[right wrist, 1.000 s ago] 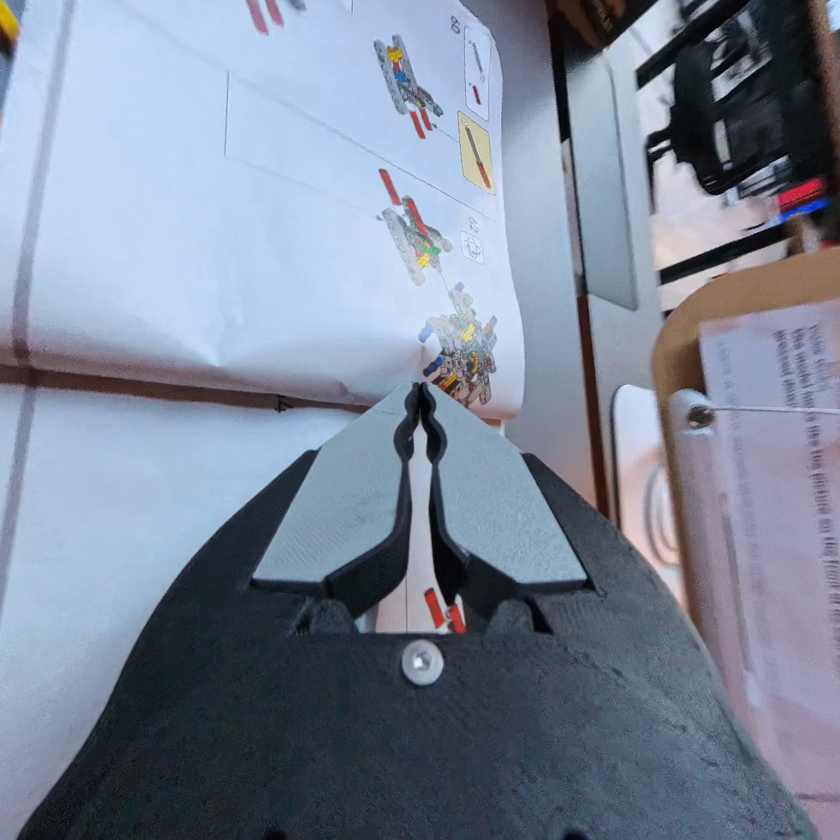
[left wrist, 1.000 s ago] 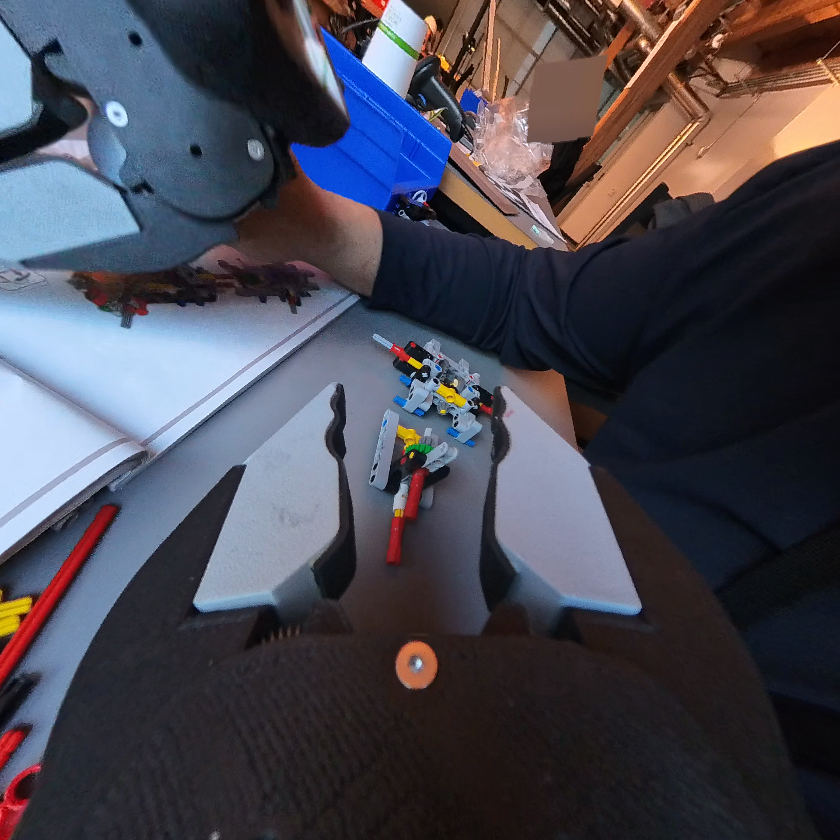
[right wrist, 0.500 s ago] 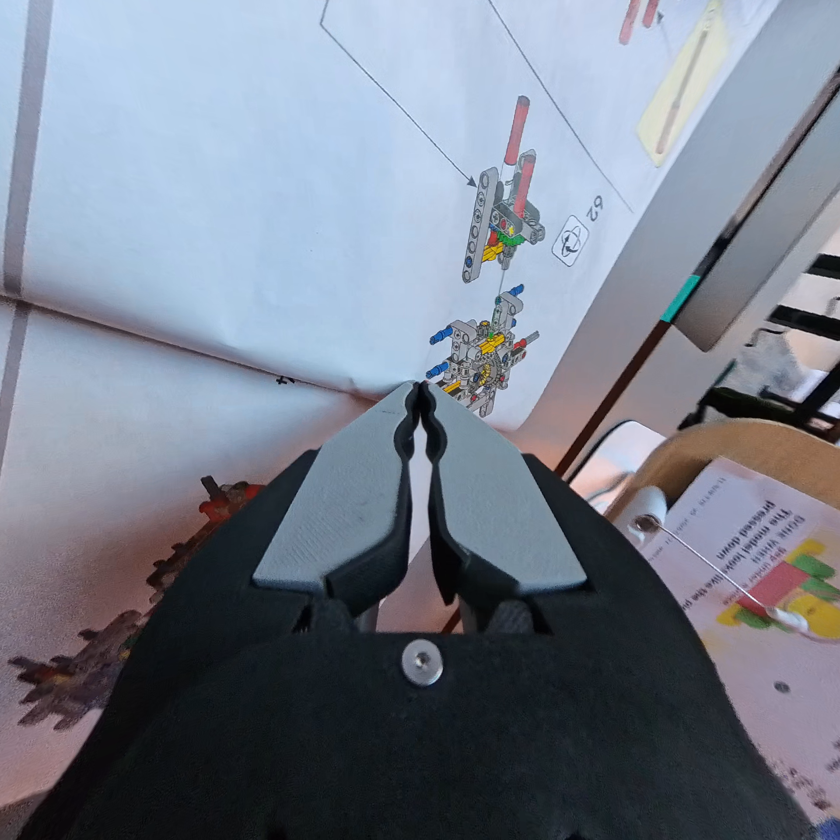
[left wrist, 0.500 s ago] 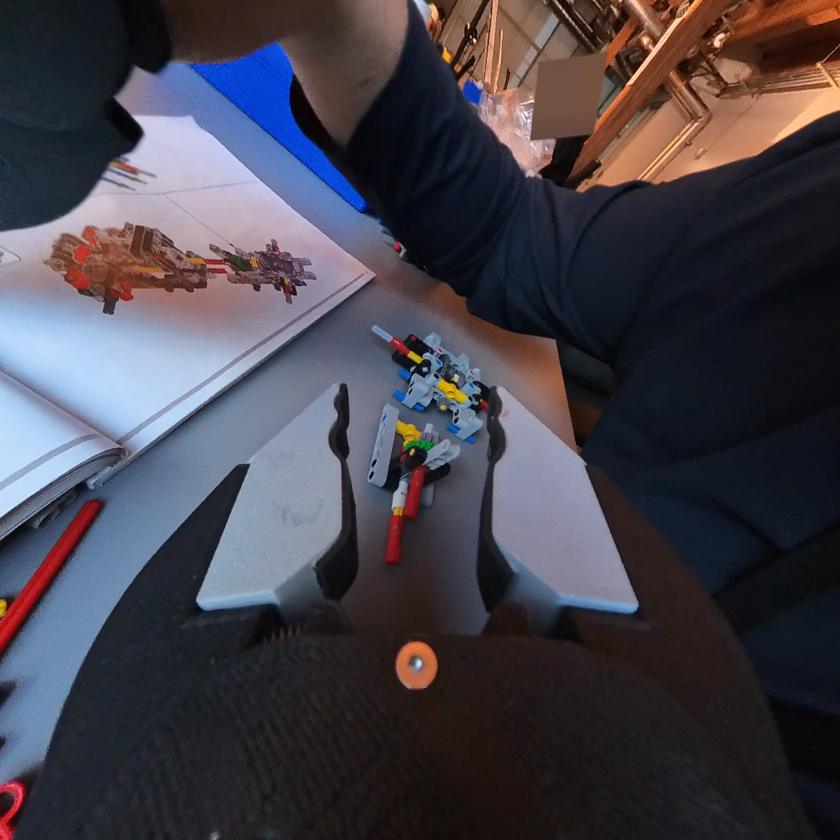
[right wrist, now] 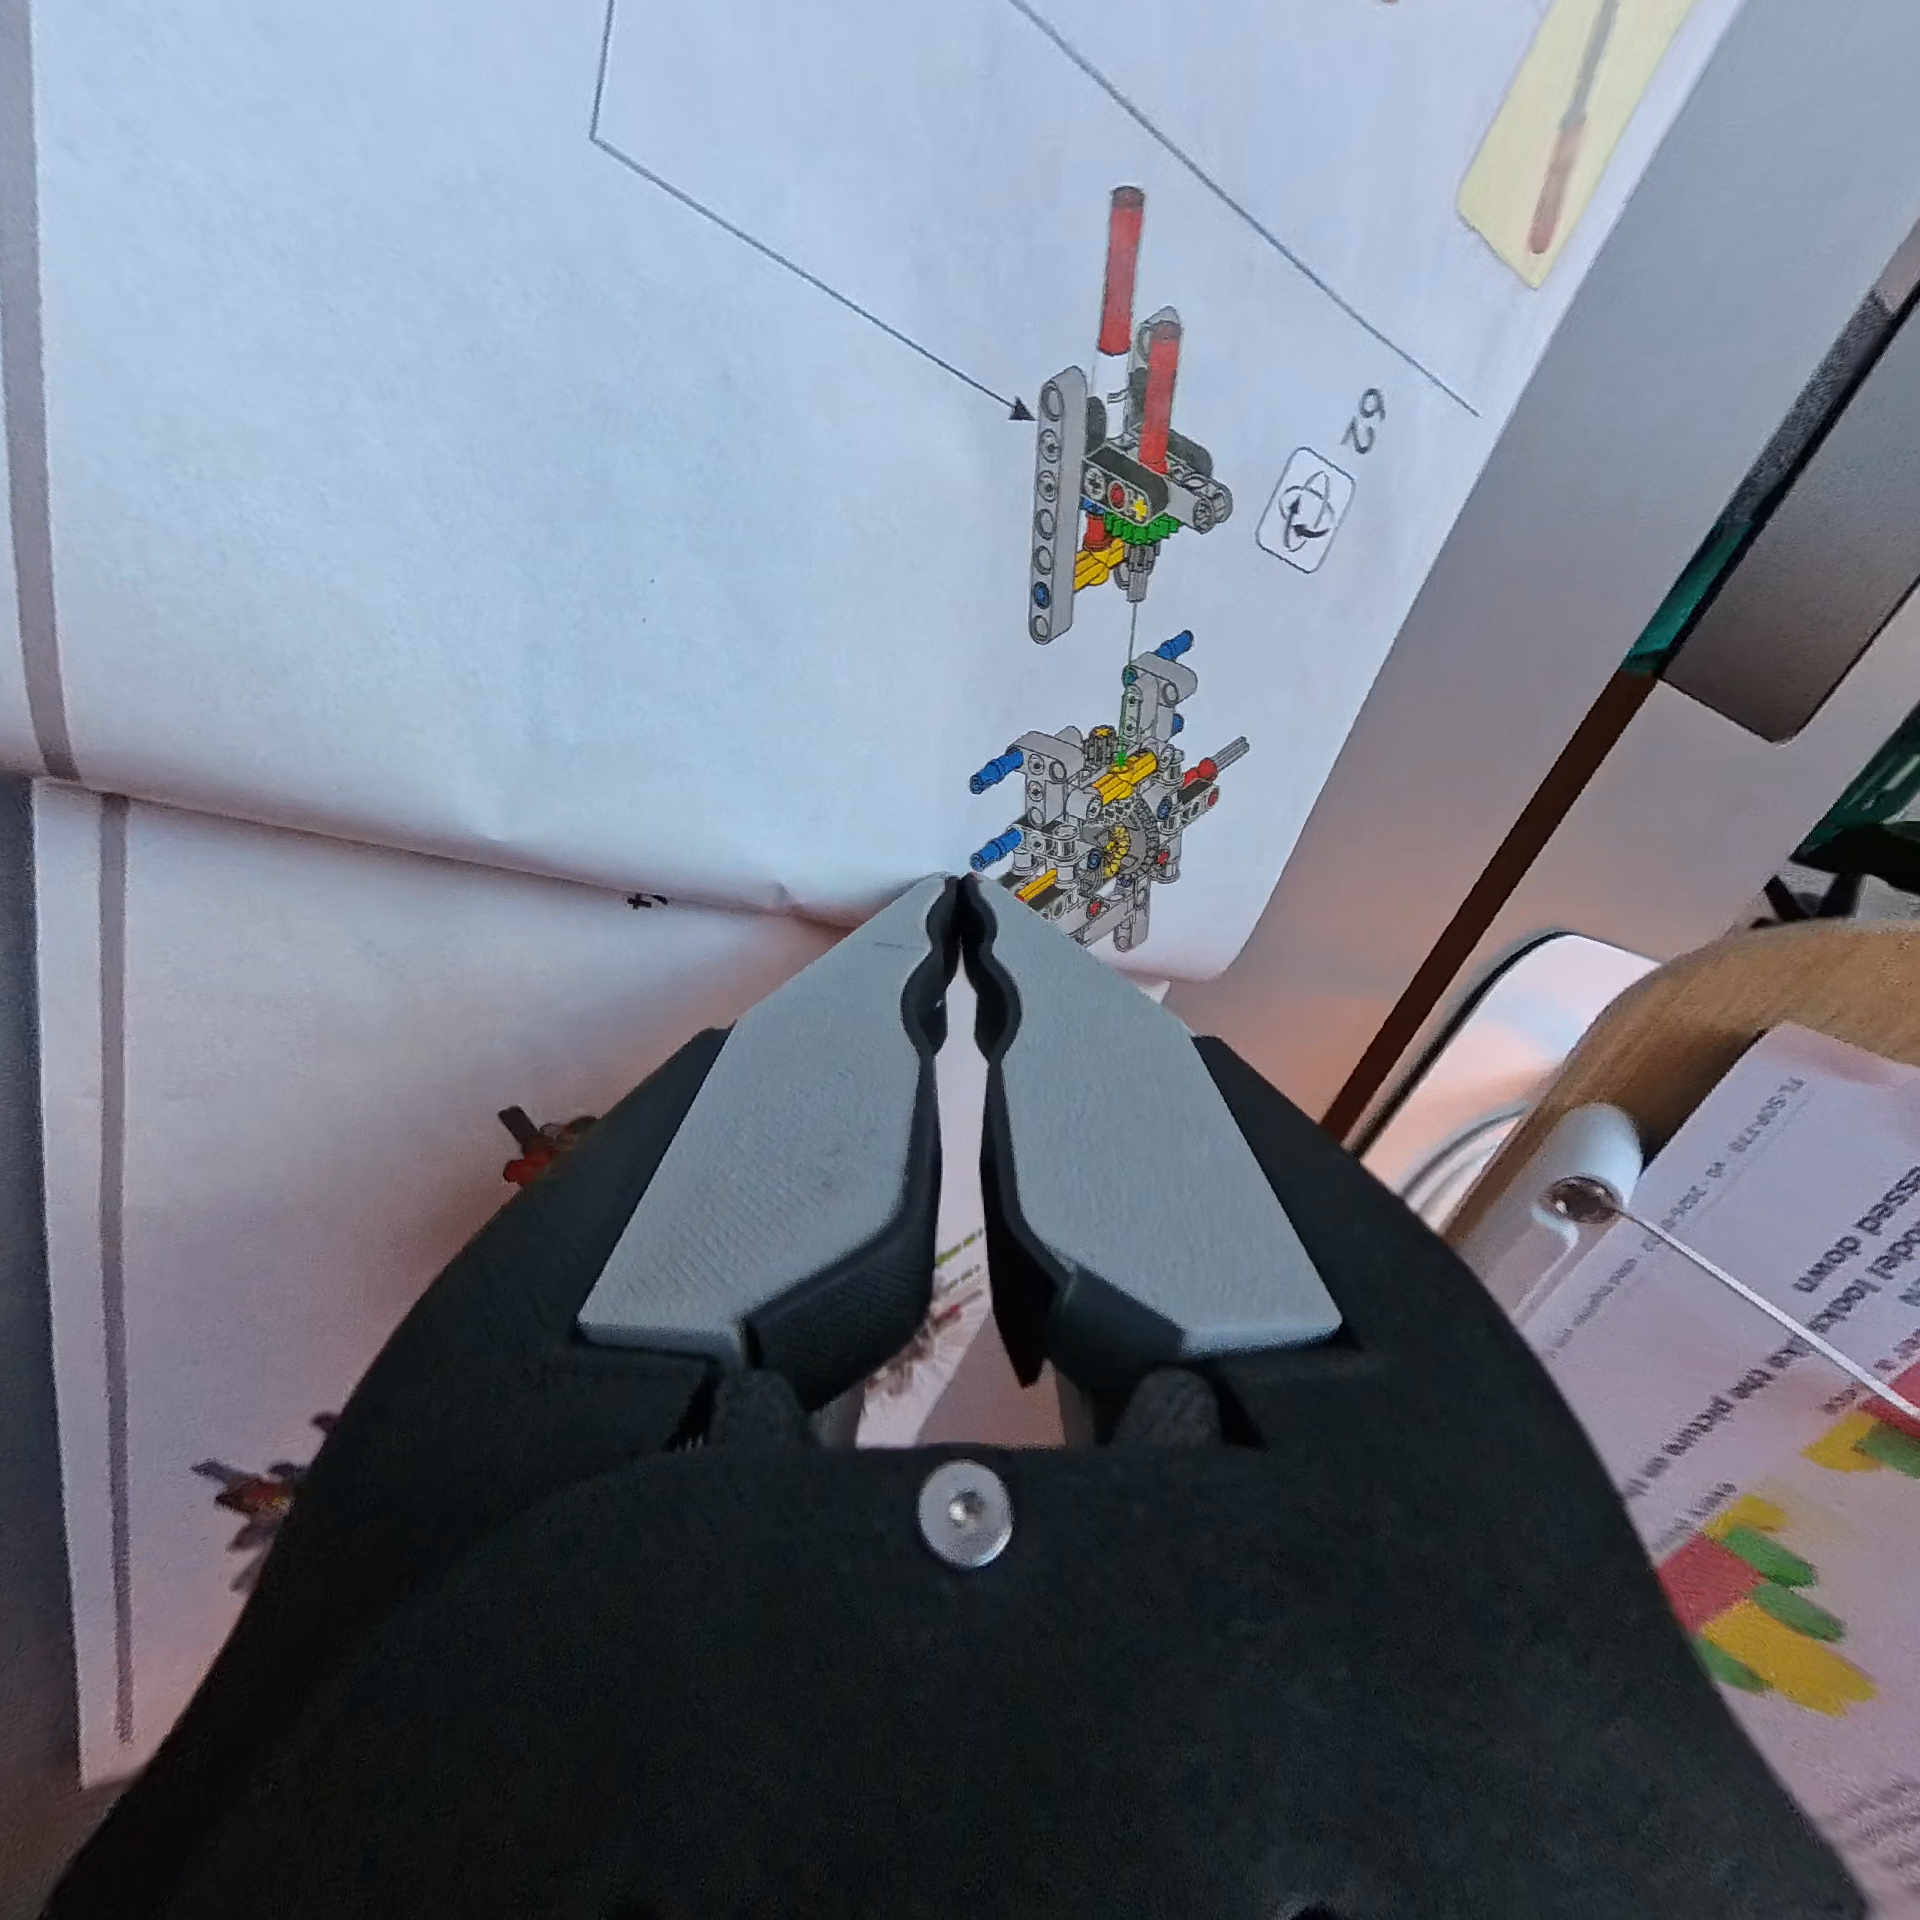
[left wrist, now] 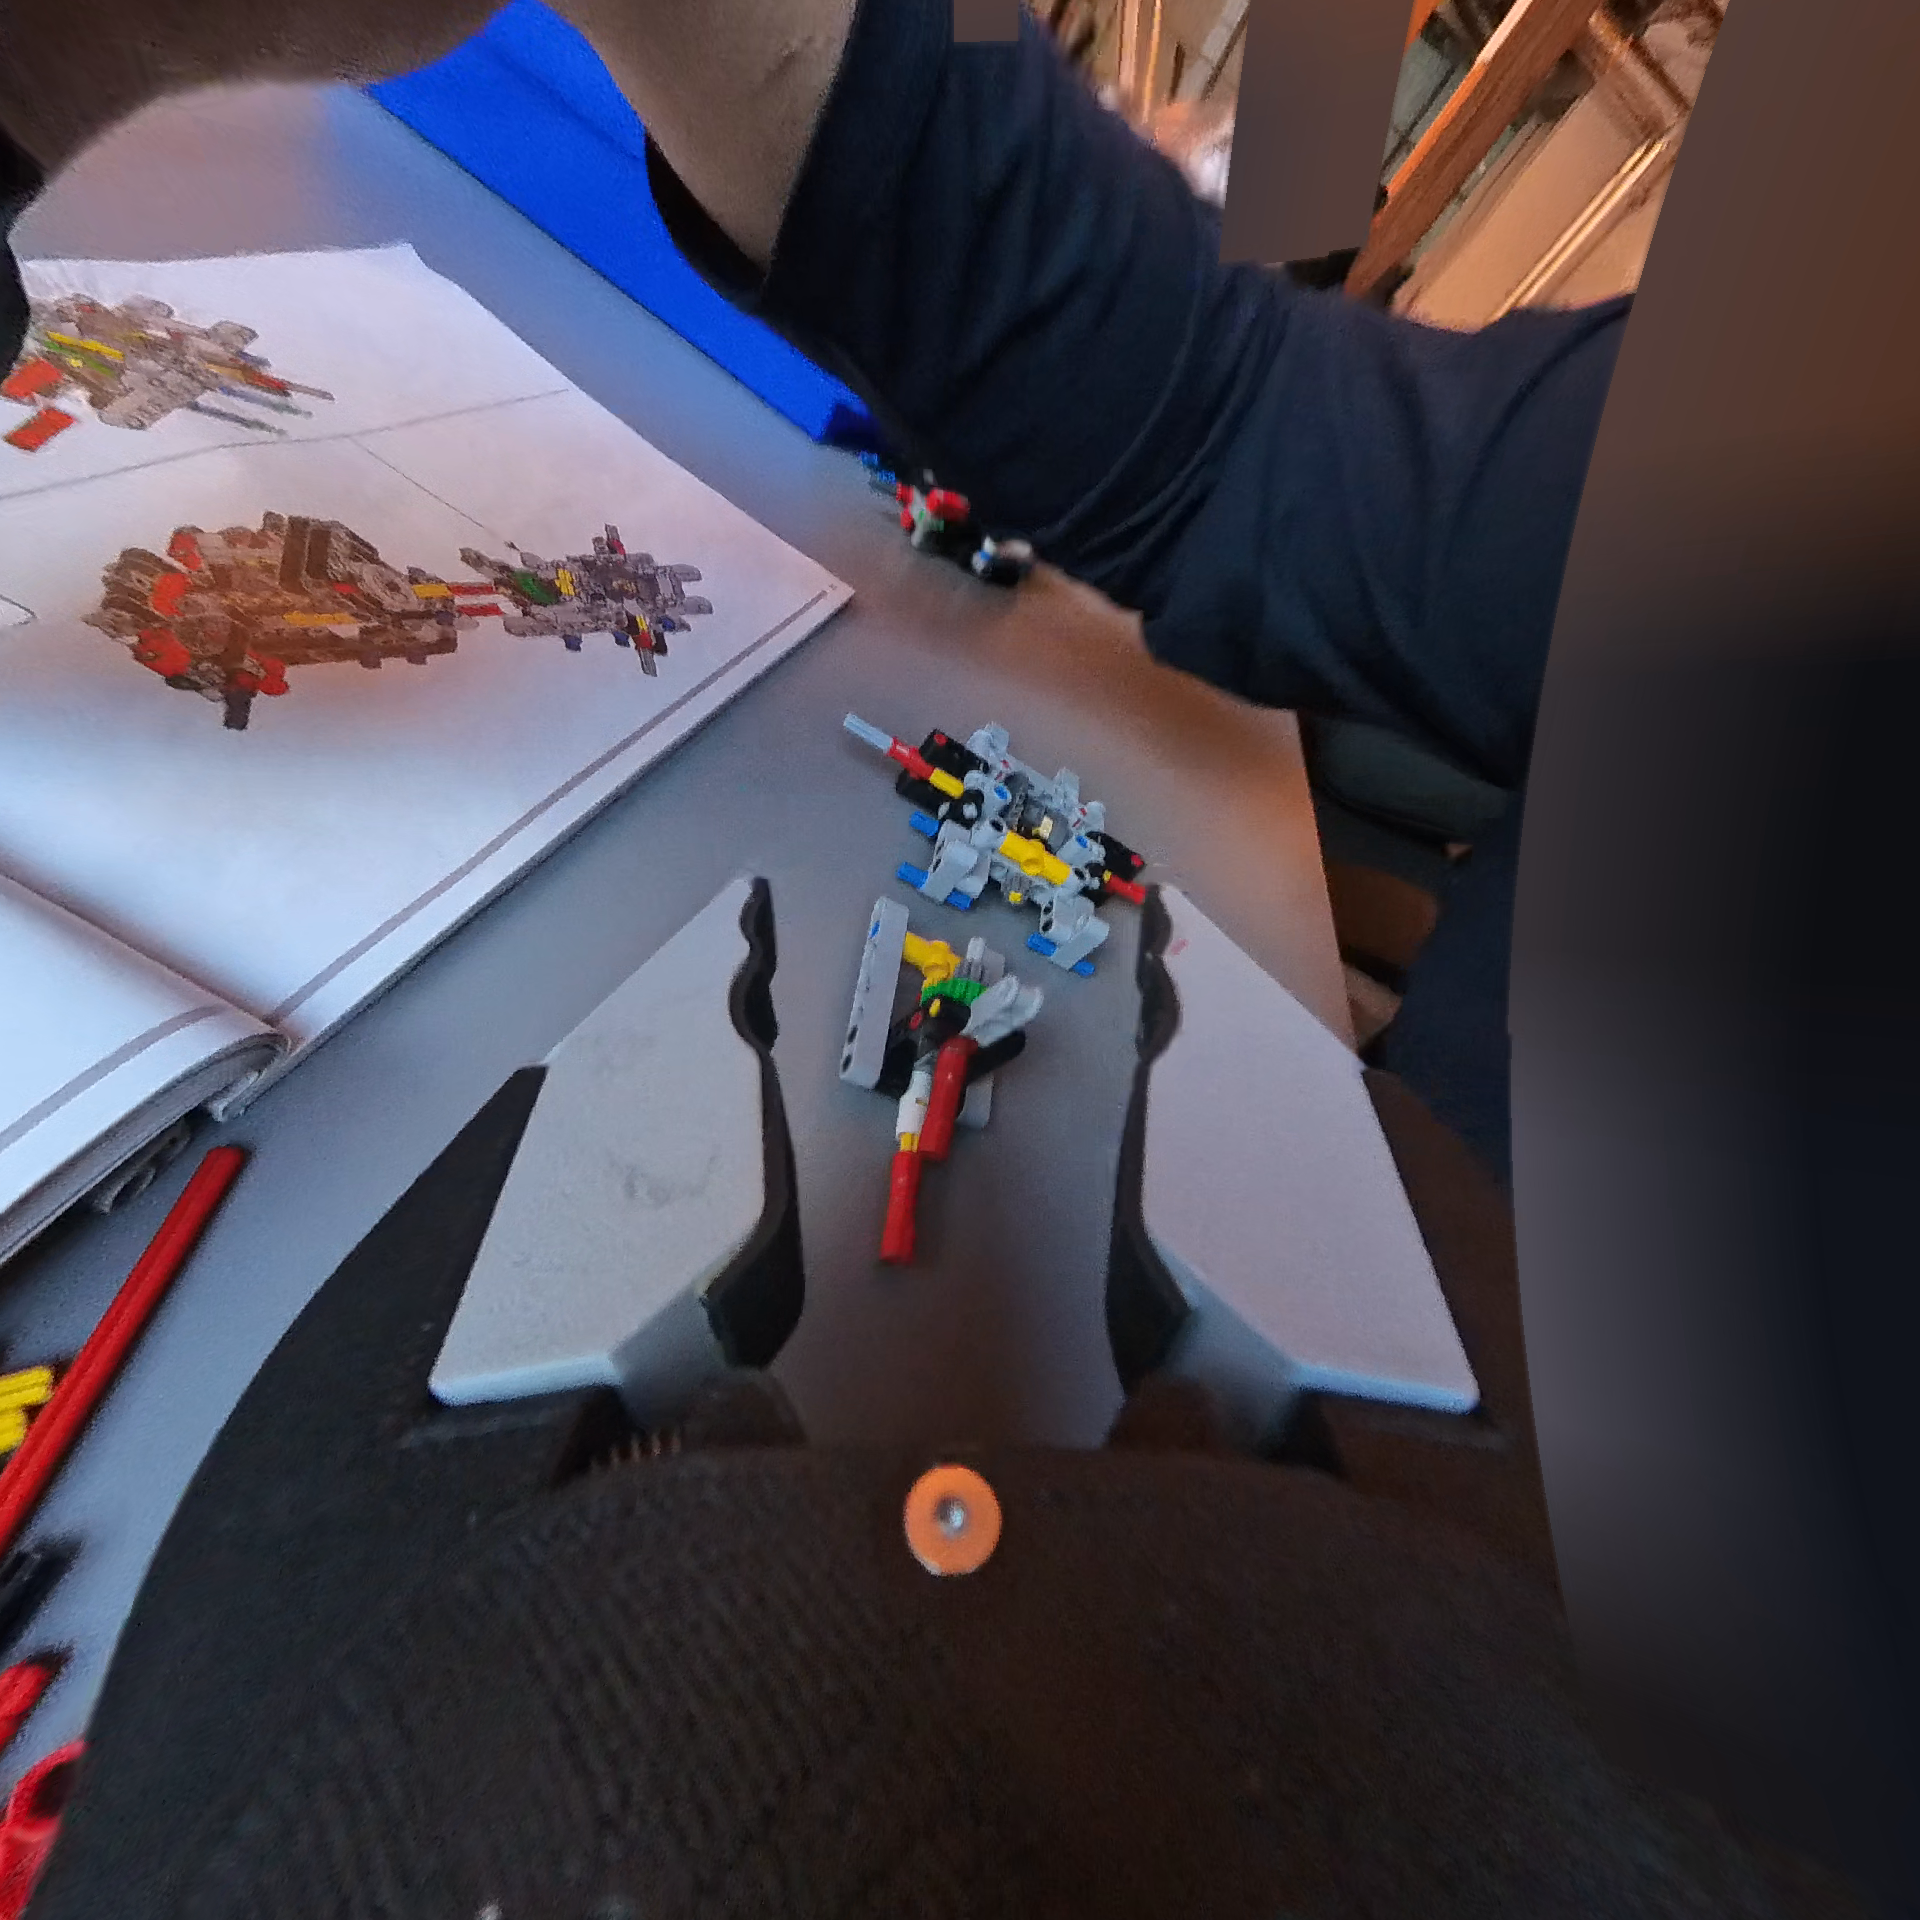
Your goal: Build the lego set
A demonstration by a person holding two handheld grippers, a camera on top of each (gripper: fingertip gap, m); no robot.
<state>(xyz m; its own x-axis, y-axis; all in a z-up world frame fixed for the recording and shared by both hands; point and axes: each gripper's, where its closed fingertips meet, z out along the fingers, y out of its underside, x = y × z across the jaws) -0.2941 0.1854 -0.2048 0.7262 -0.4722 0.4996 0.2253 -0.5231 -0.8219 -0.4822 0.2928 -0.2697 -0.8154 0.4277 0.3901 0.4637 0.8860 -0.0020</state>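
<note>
Left wrist view, left to right: a long thin red plastic rod [left wrist: 114,1288] lies on the grey table [left wrist: 644,831] at the far left, with small yellow pieces beside it; next, the open white instruction booklet with printed model drawings [left wrist: 312,727] covers the upper left; your left gripper [left wrist: 951,914] hovers low over the table, its jaws wide apart and gripping nothing; between its fingers [left wrist: 665,1091], touching neither pad, lies a small brick sub-assembly with a light grey holed beam, green gear and red axles [left wrist: 925,1049]; just beyond it, near the right fingertip, sits a larger light grey brick assembly with a yellow axle and blue pins [left wrist: 1013,831]; a dark blue sleeve [left wrist: 1195,416] crosses the top right, with a blue plastic bin [left wrist: 582,177] behind it.

Right wrist view, left to right: the booklet's fold [right wrist: 416,842] runs across the left; your right gripper [right wrist: 956,883] points its tips at the page, the jaws closed together with nothing between them; a printed assembly diagram [right wrist: 1122,499] lies just past the tips; further right, the table edge, a tan wooden board [right wrist: 1704,997] and a printed paper sheet with coloured blocks [right wrist: 1766,1455].
</note>
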